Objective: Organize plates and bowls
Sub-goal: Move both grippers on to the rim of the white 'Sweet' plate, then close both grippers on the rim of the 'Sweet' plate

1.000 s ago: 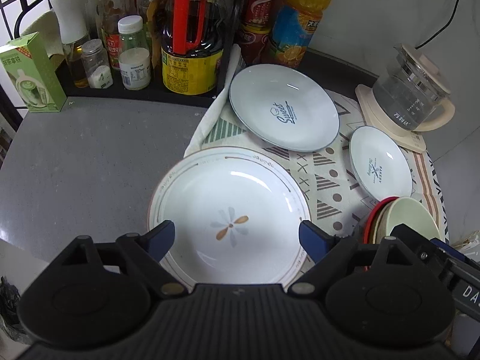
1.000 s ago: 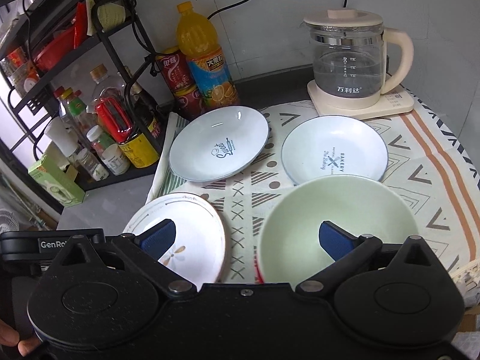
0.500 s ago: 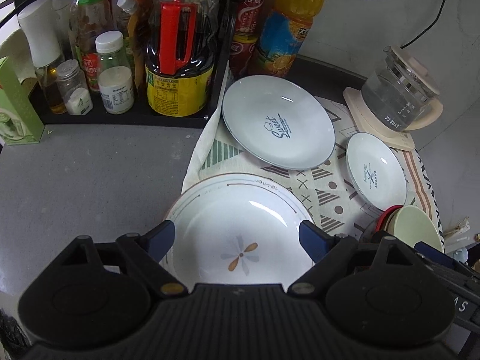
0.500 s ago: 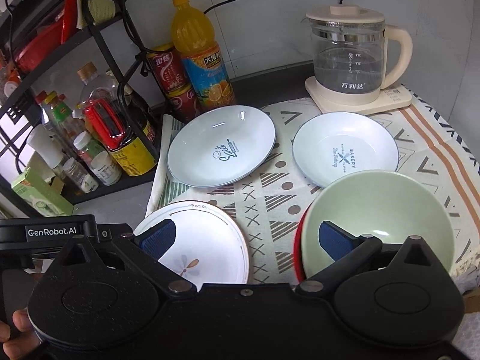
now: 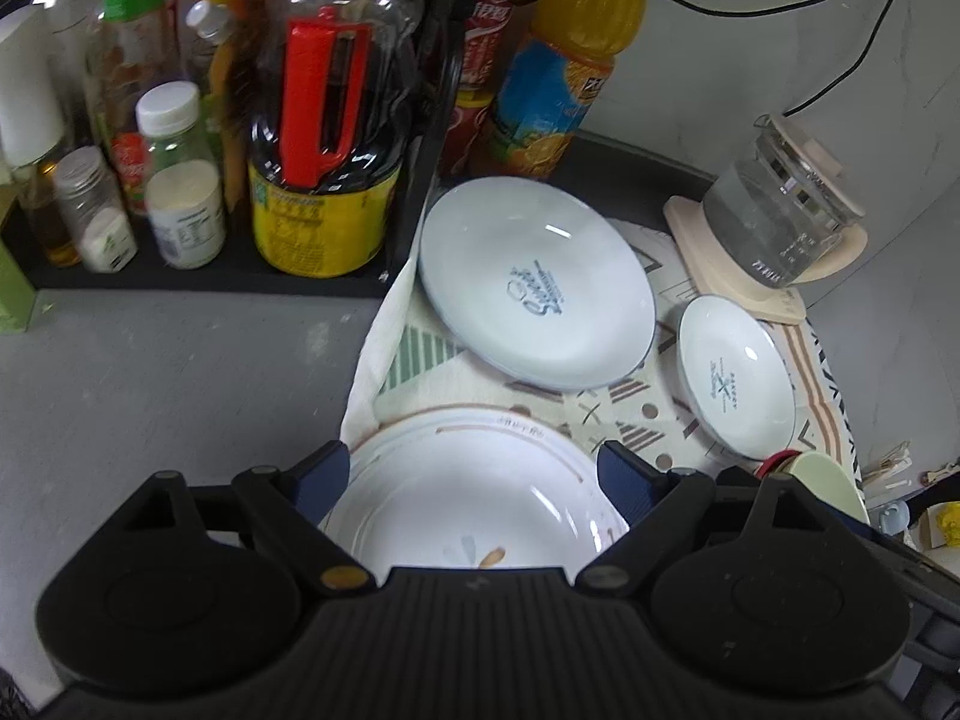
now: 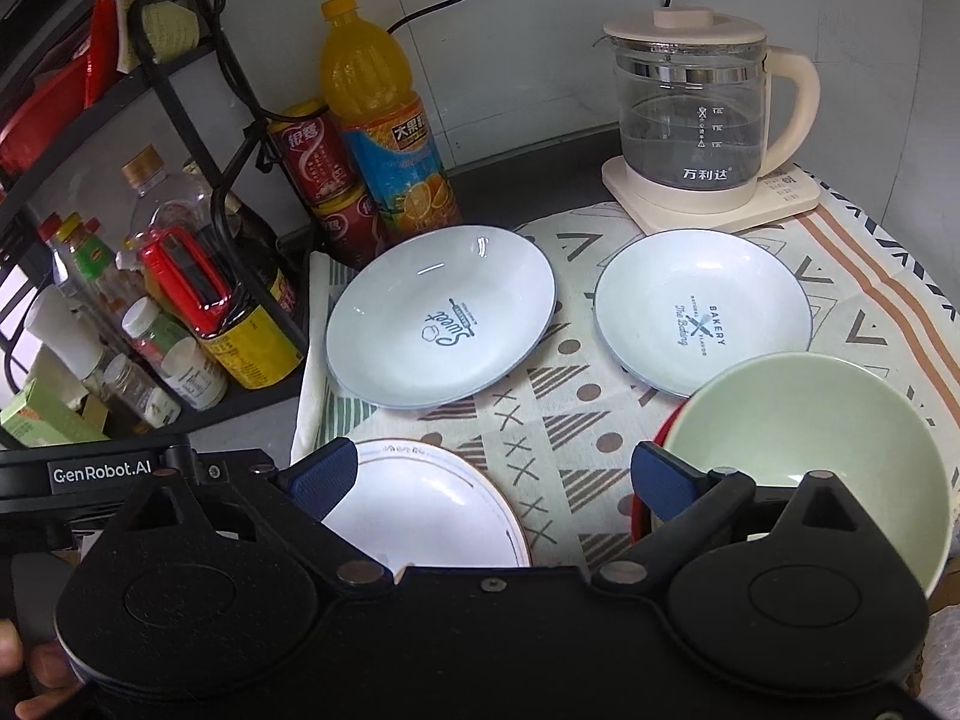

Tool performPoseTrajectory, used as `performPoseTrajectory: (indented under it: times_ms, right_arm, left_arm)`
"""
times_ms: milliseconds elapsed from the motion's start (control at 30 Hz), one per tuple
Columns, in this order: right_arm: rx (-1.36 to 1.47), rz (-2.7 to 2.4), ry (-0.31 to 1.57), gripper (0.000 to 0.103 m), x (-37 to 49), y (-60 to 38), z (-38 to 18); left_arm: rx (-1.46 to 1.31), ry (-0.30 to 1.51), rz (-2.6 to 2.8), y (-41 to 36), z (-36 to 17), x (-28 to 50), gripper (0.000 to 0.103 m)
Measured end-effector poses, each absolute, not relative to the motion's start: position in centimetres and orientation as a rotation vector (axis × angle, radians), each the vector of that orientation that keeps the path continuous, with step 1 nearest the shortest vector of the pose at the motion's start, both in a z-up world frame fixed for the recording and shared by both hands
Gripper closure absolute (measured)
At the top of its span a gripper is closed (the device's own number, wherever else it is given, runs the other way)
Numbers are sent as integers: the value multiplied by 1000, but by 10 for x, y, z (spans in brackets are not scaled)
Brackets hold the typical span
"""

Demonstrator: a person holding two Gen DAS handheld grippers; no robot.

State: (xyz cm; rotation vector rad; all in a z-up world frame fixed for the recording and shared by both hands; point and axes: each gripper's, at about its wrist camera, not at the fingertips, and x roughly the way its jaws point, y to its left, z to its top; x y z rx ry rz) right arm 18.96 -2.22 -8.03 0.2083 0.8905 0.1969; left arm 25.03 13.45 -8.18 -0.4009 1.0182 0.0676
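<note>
Between the blue pads of the left gripper (image 5: 474, 480), which stand wide apart and grip nothing, lies the flower plate (image 5: 474, 498), a white plate with a brown ring and a small flower at its centre. Its left rim overhangs the patterned cloth (image 5: 600, 414) onto the grey counter (image 5: 168, 384), so the wide stance reads as a line-up on that rim, not yet a hold. The right gripper (image 6: 486, 474) is also spread with its jaws closing, and only cloth shows between them; its right pad hangs at the near rim of the green bowl (image 6: 804, 432), which sits nested in a red bowl (image 6: 660, 426), probably already stacked to save room. Farther out, 2 blue-rimmed plates lie flat and apart on the cloth: the Sweet plate (image 6: 441, 315) beside the bottle rack (image 6: 180, 90), and the smaller Bakery plate (image 6: 702, 315) just before the glass kettle (image 6: 702, 114). By my reading, these 3 plates await stacking.
</note>
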Motion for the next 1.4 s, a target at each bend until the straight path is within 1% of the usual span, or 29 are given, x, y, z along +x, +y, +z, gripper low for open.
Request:
performPoseTrajectory:
  times_ms: [33, 100, 167, 267, 333, 400, 467, 533, 600, 700, 867, 967, 1233, 1300, 1400]
  right_arm:
    - [211, 194, 892, 9, 192, -21, -81]
    - [203, 175, 895, 15, 196, -18, -84]
    - [218, 172, 901, 19, 202, -16, -87]
    - [256, 172, 907, 21, 211, -16, -93]
    - [272, 173, 917, 27, 219, -15, -99]
    - [300, 171, 930, 35, 227, -14, -104]
    - [324, 169, 940, 41, 237, -13, -110]
    - [341, 156, 953, 46, 247, -12, -115]
    - [349, 142, 962, 51, 255, -10, -122]
    - [378, 126, 986, 58, 267, -10, -133]
    - [418, 108, 1029, 61, 283, -7, -152]
    - [430, 95, 1050, 63, 293, -6, -162]
    - [460, 60, 1075, 67, 314, -7, -182]
    - [468, 55, 1080, 71, 318, -8, -186]
    - [483, 47, 1086, 76, 321, -9, -193]
  left_arm:
    - [-403, 1013, 61, 135, -82, 253, 15]
    - [-405, 1005, 53, 136, -85, 259, 16]
    - [-420, 995, 50, 139, -88, 265, 17]
    - [-447, 981, 32, 143, -95, 275, 19]
    - [-462, 970, 26, 145, -100, 282, 25]
    - [-485, 977, 29, 148, -108, 291, 37]
    - [-523, 987, 28, 152, -117, 299, 45]
    - [-543, 990, 28, 155, -125, 308, 51]
    - [-558, 1000, 32, 158, -133, 315, 59]
    - [-586, 1016, 41, 160, -144, 327, 65]
    - [-596, 1041, 54, 162, -162, 345, 68]
    - [-604, 1056, 59, 163, -171, 353, 73]
    - [-605, 1077, 72, 159, -188, 366, 79]
    - [-614, 1085, 80, 157, -192, 369, 83]
    - [-606, 1096, 87, 154, -196, 373, 85]
